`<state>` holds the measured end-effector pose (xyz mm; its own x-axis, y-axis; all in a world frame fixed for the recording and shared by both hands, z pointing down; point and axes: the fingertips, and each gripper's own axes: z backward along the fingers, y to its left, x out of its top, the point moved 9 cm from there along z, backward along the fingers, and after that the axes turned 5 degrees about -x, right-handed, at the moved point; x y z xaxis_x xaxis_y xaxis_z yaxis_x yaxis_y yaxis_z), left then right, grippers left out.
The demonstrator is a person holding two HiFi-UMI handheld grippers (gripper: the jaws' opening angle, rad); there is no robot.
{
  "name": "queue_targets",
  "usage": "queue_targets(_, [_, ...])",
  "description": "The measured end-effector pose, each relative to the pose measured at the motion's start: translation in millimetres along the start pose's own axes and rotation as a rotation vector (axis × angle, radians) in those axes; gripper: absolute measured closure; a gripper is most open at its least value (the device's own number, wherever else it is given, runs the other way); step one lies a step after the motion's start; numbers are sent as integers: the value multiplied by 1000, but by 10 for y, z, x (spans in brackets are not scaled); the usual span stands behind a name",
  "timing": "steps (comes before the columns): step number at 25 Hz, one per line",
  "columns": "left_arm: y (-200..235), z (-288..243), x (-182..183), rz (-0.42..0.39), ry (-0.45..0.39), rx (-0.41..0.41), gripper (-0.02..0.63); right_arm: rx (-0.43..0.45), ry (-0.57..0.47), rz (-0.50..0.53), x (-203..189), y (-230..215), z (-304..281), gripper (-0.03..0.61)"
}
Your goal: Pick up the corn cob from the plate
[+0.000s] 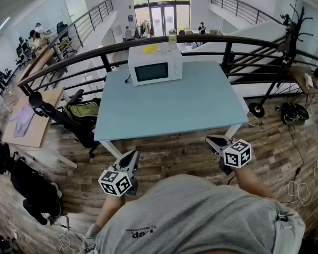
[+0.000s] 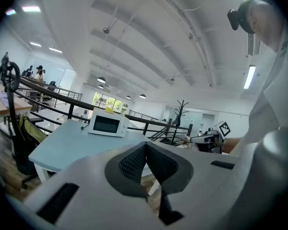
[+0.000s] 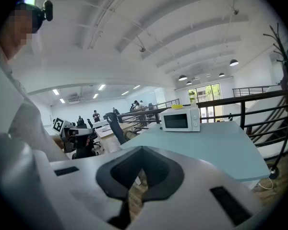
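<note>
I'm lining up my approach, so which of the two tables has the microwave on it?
The light blue table, straight ahead; the microwave stands at its far edge. The wooden table at the left has none.

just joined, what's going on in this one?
Nothing is being handled yet. A person stands in front of a light blue table, holding the left gripper and the right gripper low by the body, short of the table. Both are shut and empty. A white microwave sits at the table's far side, door closed, with something yellow on top, too small to identify. No corn cob can be made out for sure.
</note>
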<state>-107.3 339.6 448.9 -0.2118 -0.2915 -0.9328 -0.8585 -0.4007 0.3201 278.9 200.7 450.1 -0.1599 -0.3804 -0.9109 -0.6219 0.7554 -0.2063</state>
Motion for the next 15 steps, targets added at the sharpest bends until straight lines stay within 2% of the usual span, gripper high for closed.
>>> queue_targets(11, [-147,-3,-8,-2,-3,-8,595,-1,-1,15,-3,-20,176,565])
queue_targets(15, [-246,-54,-32,-4,-2,-4,595,9,8,-34,-49,-130,260,565])
